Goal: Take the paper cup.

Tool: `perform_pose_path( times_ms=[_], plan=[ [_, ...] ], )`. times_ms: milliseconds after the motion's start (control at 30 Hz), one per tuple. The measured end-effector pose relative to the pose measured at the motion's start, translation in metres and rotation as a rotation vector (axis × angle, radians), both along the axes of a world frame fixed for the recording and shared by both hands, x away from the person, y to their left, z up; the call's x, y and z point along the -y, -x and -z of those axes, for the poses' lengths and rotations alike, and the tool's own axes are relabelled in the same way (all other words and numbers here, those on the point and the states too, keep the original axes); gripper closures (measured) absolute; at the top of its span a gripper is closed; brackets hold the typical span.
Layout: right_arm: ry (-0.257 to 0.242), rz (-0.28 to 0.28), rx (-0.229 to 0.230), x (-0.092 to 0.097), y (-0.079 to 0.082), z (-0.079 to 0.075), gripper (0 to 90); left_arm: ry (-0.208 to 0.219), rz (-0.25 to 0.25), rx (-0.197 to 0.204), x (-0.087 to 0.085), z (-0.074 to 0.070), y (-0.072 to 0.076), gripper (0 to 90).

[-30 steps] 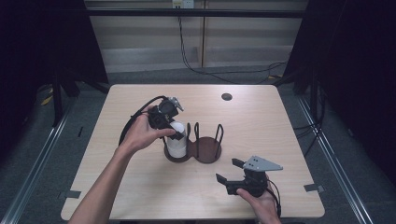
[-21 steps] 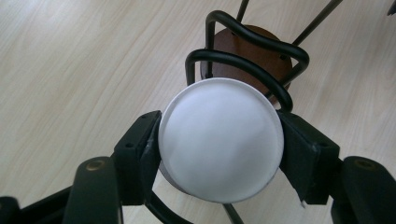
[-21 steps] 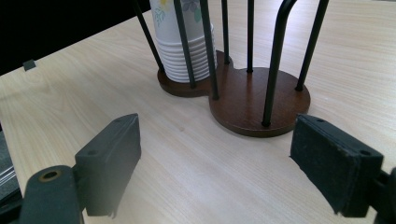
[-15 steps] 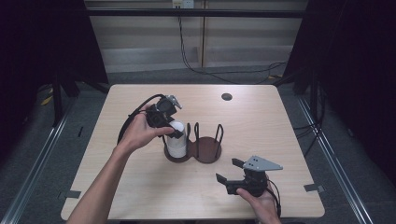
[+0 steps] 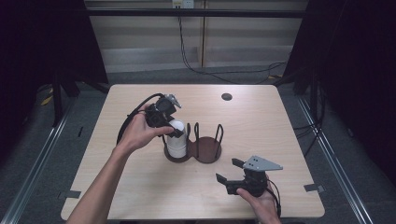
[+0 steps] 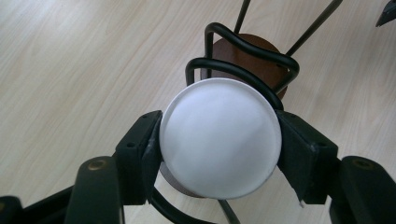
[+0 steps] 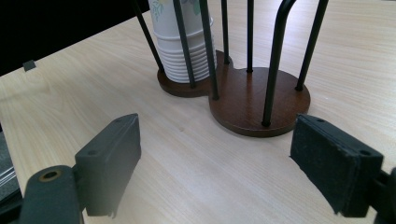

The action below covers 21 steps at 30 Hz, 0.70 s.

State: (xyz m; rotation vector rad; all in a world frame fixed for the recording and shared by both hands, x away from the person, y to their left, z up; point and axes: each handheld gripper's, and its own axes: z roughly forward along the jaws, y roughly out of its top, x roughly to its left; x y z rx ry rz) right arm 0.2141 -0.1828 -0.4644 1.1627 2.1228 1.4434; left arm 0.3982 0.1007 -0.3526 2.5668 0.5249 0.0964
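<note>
Two-ring scene, cups first
Cups (image 5: pixel 177 138): white stack, upside down, standing in the left ring of the rack; flat white bottom of the top cup faces the left gripper view (image 6: pixel 220 137).
Rack (image 5: pixel 205 150): dark wooden base of two joined discs with black wire uprights, near the table's middle; right ring has nothing in it.
Left gripper (image 5: pixel 170 127): comes down on the stack from above, jaws have just been closing, pads now pressed on both sides of the top cup.
Left hand (image 5: pixel 140 133): wrapped around that gripper, cable looping behind it.
Right gripper (image 5: pixel 229 174): low over the table's near right part, well apart from the rack, jaws wide apart with nothing between, pointing toward the rack.
Table (image 5: pixel 280 121): light wood, small dark disc (image 5: pixel 227 97) near the far edge.
</note>
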Motion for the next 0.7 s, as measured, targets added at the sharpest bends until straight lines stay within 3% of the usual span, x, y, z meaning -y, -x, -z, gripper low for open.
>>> perform_pose_path(
  times_ms=[233, 367, 433, 700],
  plan=[
    [0.0, 0.0, -0.003, 0.0, 0.0, 0.0, 15.6, 0.015, 0.007, 0.011, -0.004, -0.008, 0.002, 36.6],
    [0.001, 0.001, -0.003, 0.0, 0.0, 0.0, 15.6, 0.015, -0.007, 0.022, -0.005, -0.01, 0.003, 36.7],
    [0.001, 0.0, -0.002, 0.0, 0.0, 0.0, 15.6, 0.036, -0.021, 0.029, -0.005, -0.01, 0.003, 36.8],
    [0.0, 0.0, 0.0, 0.0, 0.0, 0.0, 15.6, 0.049, -0.016, 0.024, -0.008, -0.015, 0.004, 36.9]
  ],
)
